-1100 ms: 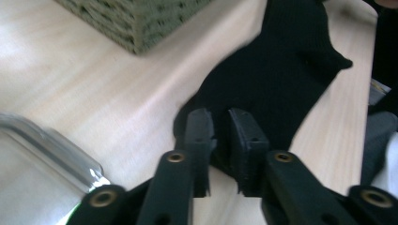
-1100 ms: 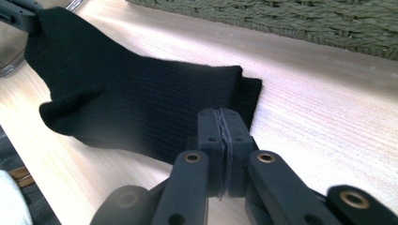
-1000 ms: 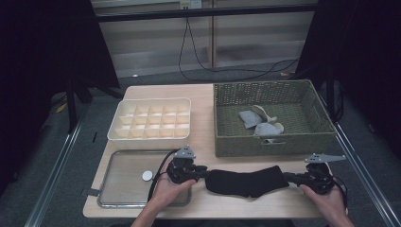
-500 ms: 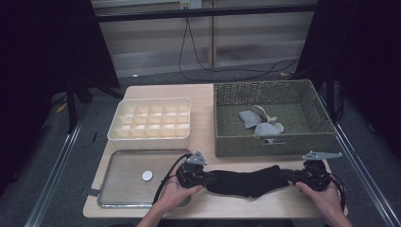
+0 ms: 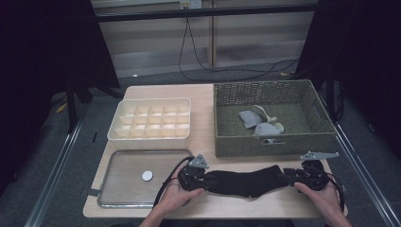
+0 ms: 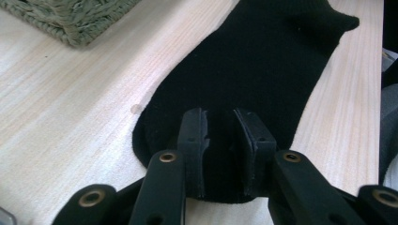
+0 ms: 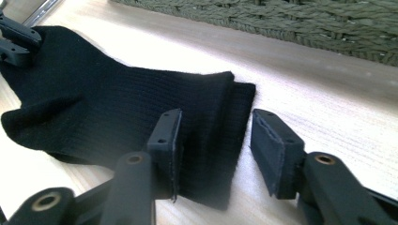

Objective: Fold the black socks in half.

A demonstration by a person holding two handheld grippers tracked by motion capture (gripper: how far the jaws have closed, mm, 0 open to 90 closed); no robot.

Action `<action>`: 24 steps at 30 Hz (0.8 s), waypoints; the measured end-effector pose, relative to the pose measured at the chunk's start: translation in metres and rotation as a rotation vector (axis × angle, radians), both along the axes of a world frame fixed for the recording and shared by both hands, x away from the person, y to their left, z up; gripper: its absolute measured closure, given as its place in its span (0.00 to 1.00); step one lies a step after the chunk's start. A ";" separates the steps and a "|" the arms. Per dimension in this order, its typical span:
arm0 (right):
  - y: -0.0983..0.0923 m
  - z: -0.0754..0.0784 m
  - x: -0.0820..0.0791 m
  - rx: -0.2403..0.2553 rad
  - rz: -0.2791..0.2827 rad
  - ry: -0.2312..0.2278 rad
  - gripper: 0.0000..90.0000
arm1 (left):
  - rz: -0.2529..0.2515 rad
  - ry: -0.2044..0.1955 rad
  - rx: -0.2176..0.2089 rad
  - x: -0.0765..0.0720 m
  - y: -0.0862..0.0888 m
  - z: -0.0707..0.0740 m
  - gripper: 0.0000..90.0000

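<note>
Things on the table, away from the work

A green woven basket [image 5: 317, 137] sits at the back right of the wooden table [image 5: 203, 109], with some small grey and tan cloth pieces [image 5: 257, 123] lying inside it. A cream tray [image 5: 150, 137] with many little square boxes sits at the back left. In front of it lies a flat metal tray [image 5: 123, 194] with one small round white disc [image 5: 147, 175] on it. A black cable [image 5: 203, 66] runs across the floor behind the table.
</note>
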State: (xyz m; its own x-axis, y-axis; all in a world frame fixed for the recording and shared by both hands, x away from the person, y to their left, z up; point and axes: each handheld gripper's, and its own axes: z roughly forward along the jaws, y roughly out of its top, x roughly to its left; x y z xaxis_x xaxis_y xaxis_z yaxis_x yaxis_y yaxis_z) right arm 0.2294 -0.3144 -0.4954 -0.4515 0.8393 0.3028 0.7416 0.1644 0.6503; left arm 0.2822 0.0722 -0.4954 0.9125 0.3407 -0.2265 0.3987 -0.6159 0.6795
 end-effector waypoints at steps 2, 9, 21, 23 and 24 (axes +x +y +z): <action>0.001 -0.001 0.001 -0.005 0.001 0.007 0.59 | 0.000 0.000 0.001 -0.001 0.000 0.000 0.81; 0.007 -0.002 0.007 -0.025 0.012 0.000 0.61 | -0.001 0.013 -0.019 0.000 0.001 -0.001 0.80; 0.017 0.000 0.005 -0.083 0.012 0.004 0.86 | -0.003 0.012 -0.016 -0.003 0.002 -0.001 0.78; 0.018 0.001 0.004 -0.084 0.009 0.009 0.88 | -0.007 0.015 -0.010 -0.004 0.002 0.000 0.76; 0.017 0.000 0.005 -0.079 0.008 0.010 0.88 | 0.006 0.008 -0.011 -0.004 0.002 0.000 0.76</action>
State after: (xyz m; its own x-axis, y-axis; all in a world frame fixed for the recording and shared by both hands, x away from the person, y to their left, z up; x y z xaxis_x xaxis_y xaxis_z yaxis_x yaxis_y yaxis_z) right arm 0.2340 -0.2974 -0.4951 -0.4559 0.8570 0.2404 0.7462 0.2208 0.6280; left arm 0.2786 0.0745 -0.4950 0.9085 0.3434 -0.2380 0.4079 -0.6058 0.6831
